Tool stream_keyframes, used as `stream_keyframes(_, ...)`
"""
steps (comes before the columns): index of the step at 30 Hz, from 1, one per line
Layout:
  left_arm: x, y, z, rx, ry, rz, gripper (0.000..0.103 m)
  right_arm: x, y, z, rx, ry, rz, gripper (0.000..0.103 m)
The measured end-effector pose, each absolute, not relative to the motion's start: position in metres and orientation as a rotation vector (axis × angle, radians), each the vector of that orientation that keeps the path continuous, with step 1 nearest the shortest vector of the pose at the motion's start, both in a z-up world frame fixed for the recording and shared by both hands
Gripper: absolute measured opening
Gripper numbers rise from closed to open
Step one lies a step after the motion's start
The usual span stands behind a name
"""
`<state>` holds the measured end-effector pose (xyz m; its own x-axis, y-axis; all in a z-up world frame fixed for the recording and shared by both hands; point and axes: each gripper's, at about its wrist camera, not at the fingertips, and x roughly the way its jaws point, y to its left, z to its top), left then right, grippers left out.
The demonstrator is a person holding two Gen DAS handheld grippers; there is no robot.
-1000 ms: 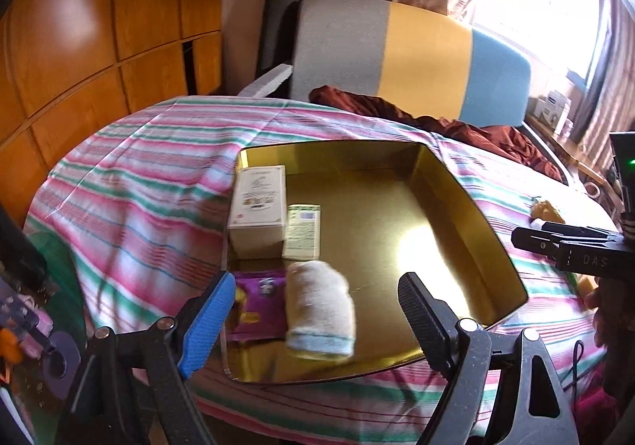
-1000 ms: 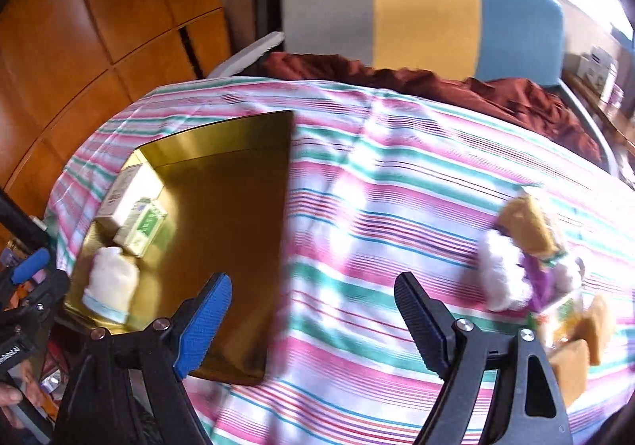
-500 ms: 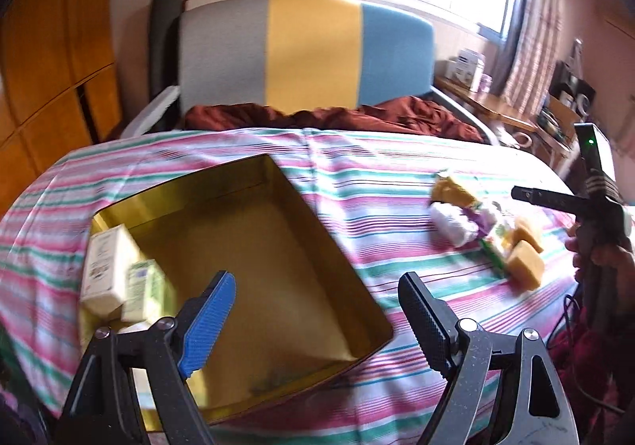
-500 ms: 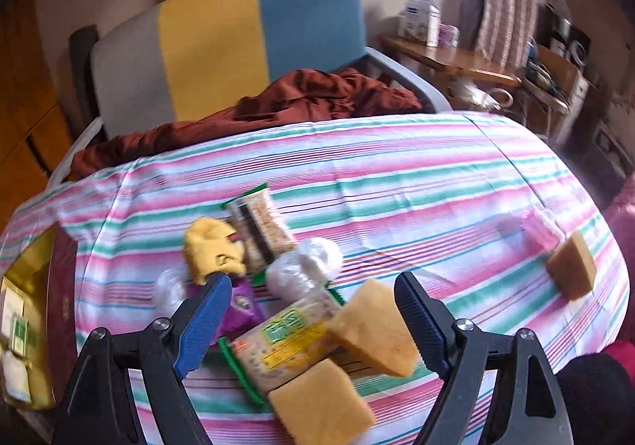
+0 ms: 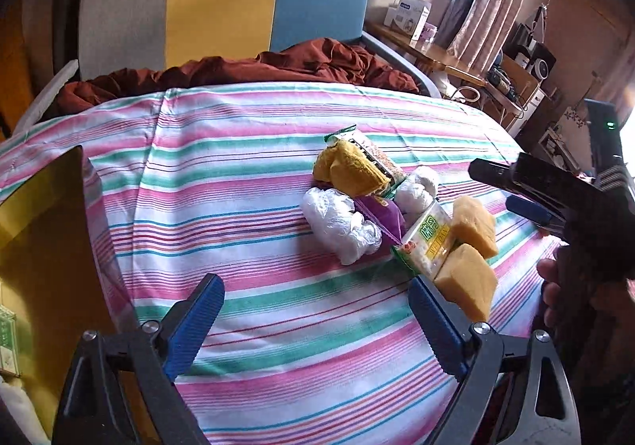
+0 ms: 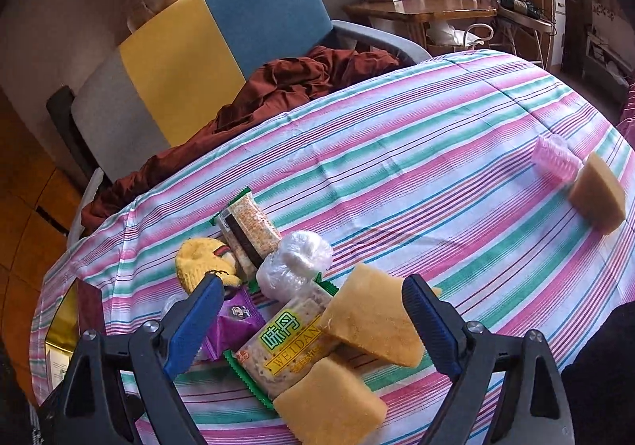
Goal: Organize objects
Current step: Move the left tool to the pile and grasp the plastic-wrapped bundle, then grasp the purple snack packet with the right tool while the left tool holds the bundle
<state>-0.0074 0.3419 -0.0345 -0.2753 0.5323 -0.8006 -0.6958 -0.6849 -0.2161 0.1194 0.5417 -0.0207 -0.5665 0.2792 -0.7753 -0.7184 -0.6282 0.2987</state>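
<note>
The gold tray [image 5: 43,230] is cut off at the left frame edge, only a corner and wall being seen, well apart from the snack pile [image 5: 401,222] on the striped cloth [image 5: 246,207]. A purple packet [image 6: 234,320] is largely buried under the pile. The left gripper [image 5: 315,320] is angled down over bare cloth just beside the pile, jaws opening with nothing between them. The right gripper [image 6: 309,320] is tilted down above the pile, jaws opening around a yellow sponge [image 6: 373,322] without pressing it.
</note>
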Motion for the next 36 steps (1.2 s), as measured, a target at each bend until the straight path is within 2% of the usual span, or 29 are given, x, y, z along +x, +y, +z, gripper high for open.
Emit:
stream_keyframes(3,-0.021,0.359,-0.052,-1.239,0.212,2.003,0.079,0.119,0.545,-0.021,-0.939,0.838,2.199,0.093)
stream_keyframes(9,-0.045,0.378,-0.072,-1.323,0.112,1.998,0.075,0.117,0.546,-0.024,-0.959,0.852,2.205,0.093)
stream_keyframes(14,-0.053,0.397,-0.080,-1.314,0.109,2.001,0.067,0.116,0.546,-0.025,-0.960,0.847,2.203,0.093)
stream_keyframes(15,-0.055,0.401,-0.082,-1.305,0.108,2.000,0.062,0.116,0.546,-0.025,-0.959,0.849,2.202,0.093)
stream_keyframes(18,-0.058,0.410,-0.092,-1.299,0.162,2.027,0.039,0.117,0.548,-0.026,-0.962,0.858,2.192,0.093)
stream_keyframes(32,0.015,0.347,-0.099,-1.049,0.269,2.055,0.037,0.114,0.546,-0.027,-0.980,0.844,2.197,0.093)
stream_keyframes(36,0.035,0.338,-0.103,-0.950,0.348,2.073,0.038,0.107,0.537,-0.027,-1.015,0.817,2.240,0.089)
